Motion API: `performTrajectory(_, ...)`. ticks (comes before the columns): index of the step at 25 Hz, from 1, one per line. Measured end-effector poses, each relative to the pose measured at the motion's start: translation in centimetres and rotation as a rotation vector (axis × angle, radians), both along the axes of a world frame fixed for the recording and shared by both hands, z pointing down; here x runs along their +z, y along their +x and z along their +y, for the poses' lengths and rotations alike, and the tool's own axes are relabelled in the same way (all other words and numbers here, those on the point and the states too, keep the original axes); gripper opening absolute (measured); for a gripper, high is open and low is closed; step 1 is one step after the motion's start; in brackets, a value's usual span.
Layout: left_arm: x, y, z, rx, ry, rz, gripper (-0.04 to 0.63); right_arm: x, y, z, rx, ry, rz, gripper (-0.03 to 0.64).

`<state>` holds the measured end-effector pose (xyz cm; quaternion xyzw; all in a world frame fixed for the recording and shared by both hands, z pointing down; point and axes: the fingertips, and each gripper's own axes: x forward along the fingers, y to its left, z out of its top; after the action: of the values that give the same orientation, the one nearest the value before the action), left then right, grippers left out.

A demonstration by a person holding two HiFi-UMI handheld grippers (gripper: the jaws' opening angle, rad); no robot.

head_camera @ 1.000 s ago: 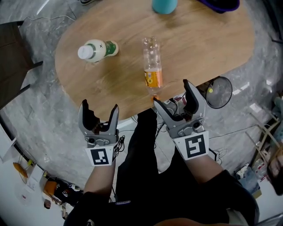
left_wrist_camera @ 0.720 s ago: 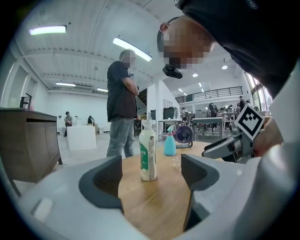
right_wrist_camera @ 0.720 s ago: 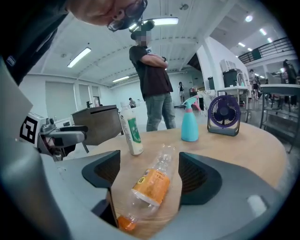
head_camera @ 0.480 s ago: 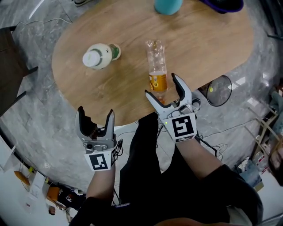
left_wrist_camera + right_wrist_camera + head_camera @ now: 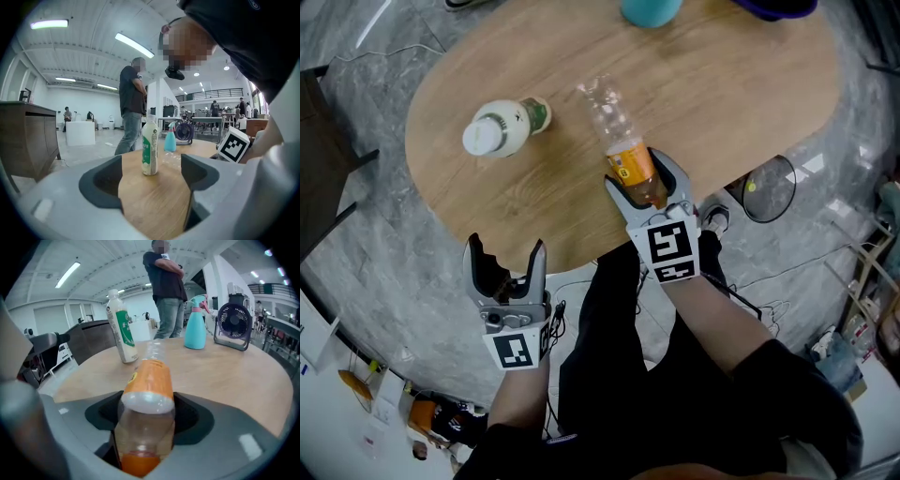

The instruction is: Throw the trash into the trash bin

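Right hand-held gripper (image 5: 636, 172), jaws just closing, clamped on orange-label bottle (image 5: 616, 134) on table (image 5: 750, 94).

Orange-labelled bottle (image 5: 627, 165), white-green bottle (image 5: 501, 127), teal sprayer (image 5: 649, 9), wood-grain table (image 5: 750, 84)

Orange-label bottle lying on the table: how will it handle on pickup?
Probably light: the orange-label bottle is clear and nearly empty, only a little orange liquid at its base. Its thin-looking clear wall will likely dent under a squeeze. Lying on its side on the table, it looks round and apt to roll if nudged.
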<state>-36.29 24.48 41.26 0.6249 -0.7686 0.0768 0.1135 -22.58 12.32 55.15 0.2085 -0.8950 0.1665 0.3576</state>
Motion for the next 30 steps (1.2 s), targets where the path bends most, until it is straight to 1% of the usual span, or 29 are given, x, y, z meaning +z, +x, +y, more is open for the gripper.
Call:
performTrajectory(1,-0.1,0.2,-0.2,0.003,0.002,-0.004,0.399,-0.1,0.0,-0.1,-0.004,-0.005,-0.008,0.339)
performTrajectory(5,0.1,0.6,-0.4,0.015,-0.008,-0.011,0.399,-1.2,-0.2,0.1,-0.032,-0.026,-0.077,0.336)
performTrajectory(7,0.1,1.1,-0.8,0.02,-0.008,-0.01,0.399,-2.1,0.2,0.0,-0.035,-0.014,-0.103,0.334)
performTrajectory(9,0.1,2.4,-1.4,0.037,-0.018,-0.012,0.399,-3.8,1.3,-0.9,-0.034,0.017,-0.143,0.334)
performTrajectory(11,-0.3,4.0,-2.4,0.055,-0.015,-0.024,0.399,-6.6,2.3,-2.2,-0.028,0.071,-0.228,0.336)
performTrajectory(12,-0.7,4.7,-3.2,0.064,-0.004,-0.035,0.399,-8.3,2.8,-2.9,-0.006,0.09,-0.283,0.335)
performTrajectory(14,-1.4,5.9,-4.7,0.08,0.015,-0.054,0.399,-11.2,4.2,-3.8,0.062,0.083,-0.365,0.336)
performTrajectory(17,-2.4,8.1,-6.8,0.105,0.034,-0.064,0.399,-13.9,7.3,-4.3,0.104,0.049,-0.393,0.336)
performTrajectory(19,-3.1,10.1,-8.7,0.128,0.05,-0.066,0.399,-15.3,9.7,-5.0,0.125,0.043,-0.414,0.336)
performTrajectory(22,-3.8,14.2,-11.7,0.179,0.062,-0.069,0.399,-16.9,14.3,-6.5,0.174,0.05,-0.438,0.336)
performTrajectory(26,-4.5,20.2,-15.1,0.241,0.074,-0.063,0.399,-18.4,21.3,-8.7,0.238,0.075,-0.447,0.336)
performTrajectory(30,-4.7,26.1,-18.2,0.328,0.08,-0.064,0.399,-19.8,28.0,-10.1,0.296,0.115,-0.508,0.336)
